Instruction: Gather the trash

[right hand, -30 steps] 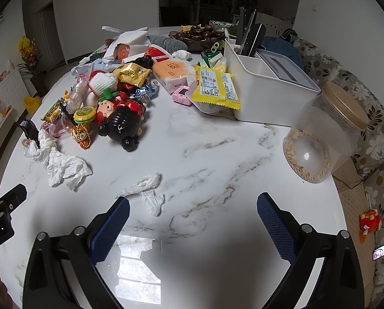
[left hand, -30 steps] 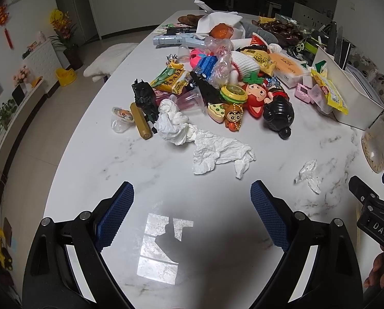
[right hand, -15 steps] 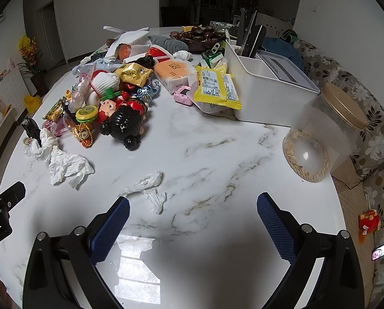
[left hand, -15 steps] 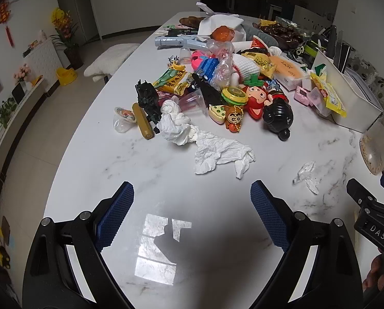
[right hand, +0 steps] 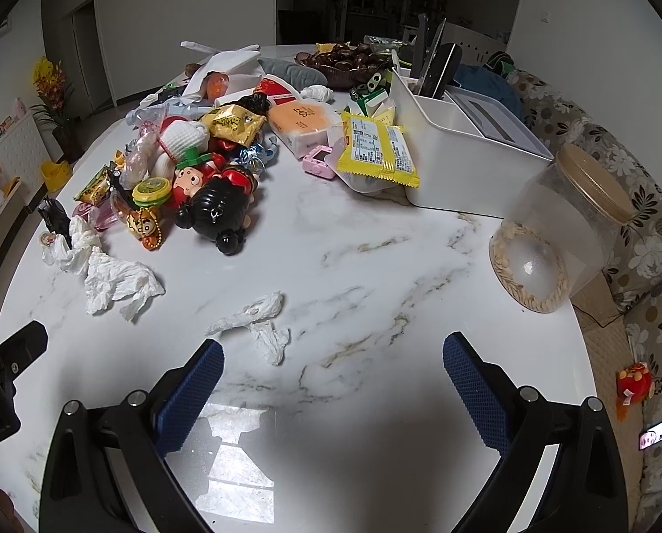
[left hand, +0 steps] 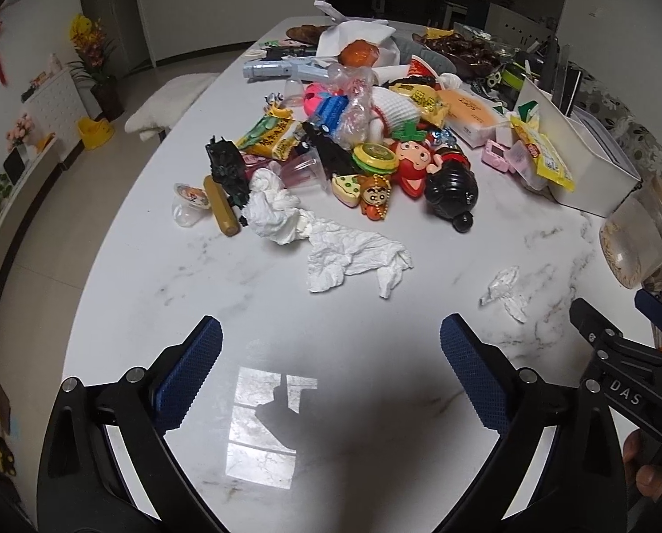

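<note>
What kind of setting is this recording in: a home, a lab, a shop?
Most likely a home living or dining room. A white marble-look table is heaped with toys, snack packets and crumpled tissues; a floral sofa stands beside it, and potted flowers stand by the far wall.

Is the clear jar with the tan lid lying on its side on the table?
Yes, the clear jar lies tipped over on the marble table, its tan lid pointing sideways beside the white box.

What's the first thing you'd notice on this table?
The heap of toys and snack wrappers piled across the far half of the white marble table, with a shiny black doll at its near edge. Crumpled white tissues lie loose on the bare marble nearer the two open grippers.
</note>
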Tool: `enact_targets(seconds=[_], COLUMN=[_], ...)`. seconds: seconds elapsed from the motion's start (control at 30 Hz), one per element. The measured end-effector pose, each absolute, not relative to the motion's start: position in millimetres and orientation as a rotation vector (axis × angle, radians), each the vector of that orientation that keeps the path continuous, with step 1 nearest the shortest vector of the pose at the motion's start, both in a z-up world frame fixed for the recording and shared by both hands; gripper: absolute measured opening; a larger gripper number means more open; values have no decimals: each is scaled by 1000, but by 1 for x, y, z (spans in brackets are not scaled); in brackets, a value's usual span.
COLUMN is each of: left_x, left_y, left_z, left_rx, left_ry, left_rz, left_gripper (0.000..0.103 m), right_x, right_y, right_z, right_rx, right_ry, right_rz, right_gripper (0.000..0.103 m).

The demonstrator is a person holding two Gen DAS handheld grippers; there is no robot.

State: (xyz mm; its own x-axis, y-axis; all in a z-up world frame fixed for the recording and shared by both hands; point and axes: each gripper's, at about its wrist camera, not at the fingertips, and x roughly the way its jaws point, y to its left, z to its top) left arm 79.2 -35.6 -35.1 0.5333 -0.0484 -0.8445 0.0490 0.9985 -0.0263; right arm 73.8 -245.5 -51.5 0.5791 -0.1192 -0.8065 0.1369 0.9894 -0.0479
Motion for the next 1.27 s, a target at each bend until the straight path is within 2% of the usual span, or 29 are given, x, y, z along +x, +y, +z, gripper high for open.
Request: enact_targets(seconds=[0.3, 1.27], left_x=[74, 78], left_y=[-50, -32], left_z=[-36, -49], left_rx=[101, 12], left_ry=[954, 1022], left_rz=[-46, -23], left_gripper=[96, 96], right_x=[77, 77], right_y=[-247, -245], right_z=[-56, -55], right_rx=[26, 30], right_ry=[953, 951], right_rz=[-156, -153], right_gripper=[98, 98])
